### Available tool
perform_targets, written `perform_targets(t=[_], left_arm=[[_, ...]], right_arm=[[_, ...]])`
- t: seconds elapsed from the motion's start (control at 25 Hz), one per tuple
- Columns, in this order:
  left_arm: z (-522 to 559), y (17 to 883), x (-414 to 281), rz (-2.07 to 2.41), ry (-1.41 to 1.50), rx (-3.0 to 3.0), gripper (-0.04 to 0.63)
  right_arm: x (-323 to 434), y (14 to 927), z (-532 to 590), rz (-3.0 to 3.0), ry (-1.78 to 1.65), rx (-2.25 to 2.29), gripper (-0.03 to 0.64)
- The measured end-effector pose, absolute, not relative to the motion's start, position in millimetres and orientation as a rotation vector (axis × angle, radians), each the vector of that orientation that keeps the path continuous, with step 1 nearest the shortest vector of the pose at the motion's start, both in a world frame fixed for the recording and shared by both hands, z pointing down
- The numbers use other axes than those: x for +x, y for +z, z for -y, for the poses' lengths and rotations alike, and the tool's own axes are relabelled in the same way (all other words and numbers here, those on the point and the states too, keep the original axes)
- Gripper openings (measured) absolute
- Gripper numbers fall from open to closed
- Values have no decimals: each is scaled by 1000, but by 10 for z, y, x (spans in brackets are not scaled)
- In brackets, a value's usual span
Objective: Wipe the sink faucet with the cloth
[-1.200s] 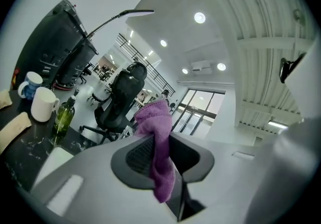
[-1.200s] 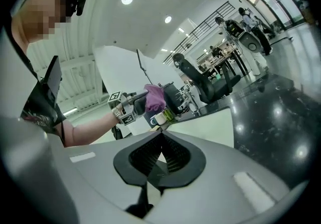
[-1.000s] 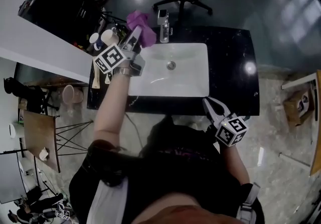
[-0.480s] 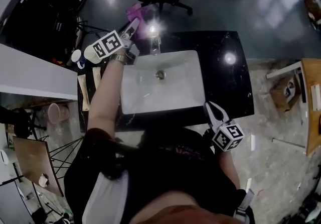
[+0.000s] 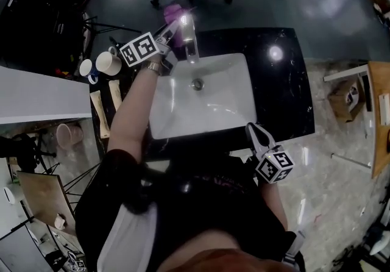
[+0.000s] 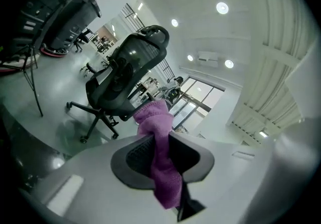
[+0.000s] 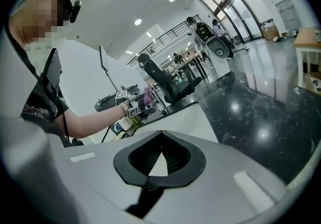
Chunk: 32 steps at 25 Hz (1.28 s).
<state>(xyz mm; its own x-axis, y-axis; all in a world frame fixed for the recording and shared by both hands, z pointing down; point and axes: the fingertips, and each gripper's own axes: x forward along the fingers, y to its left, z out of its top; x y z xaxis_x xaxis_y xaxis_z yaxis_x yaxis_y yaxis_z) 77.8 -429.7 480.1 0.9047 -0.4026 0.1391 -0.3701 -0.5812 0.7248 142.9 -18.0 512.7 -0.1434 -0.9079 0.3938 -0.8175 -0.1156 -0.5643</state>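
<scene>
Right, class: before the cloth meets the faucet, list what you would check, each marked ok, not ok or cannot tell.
1. Cloth gripped by left claw: ok, pinched between the jaws.
2. Cloth touching faucet: cannot tell; it sits beside the top, under glare.
3. Right claw out of the way: ok; shut, holding nothing, at the near edge of the counter.
4. Mugs apart from the left arm: ok.
5. Faucet turned off: cannot tell.

Left tool (image 5: 172,27) gripping purple cloth (image 5: 172,11) beside faucet (image 5: 191,42); right tool (image 5: 251,128) before white sink (image 5: 213,109)
</scene>
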Motion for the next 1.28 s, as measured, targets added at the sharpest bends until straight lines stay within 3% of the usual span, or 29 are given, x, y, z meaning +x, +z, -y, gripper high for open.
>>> perform_targets(t=[0.68,1.12,1.28], left_arm=[[4237,5996,726,682,345,2051,81],[4250,6118,710,641,329,1944,81],[4282,5816,699,585,187,1947,81]], right_arm=[[1351,5261,80,-1931,-1163,-2003,11],[1424,5193,-30,-1916,-1138,-2038,11],[1455,5166,-20,-1928,-1121,-2021,11]])
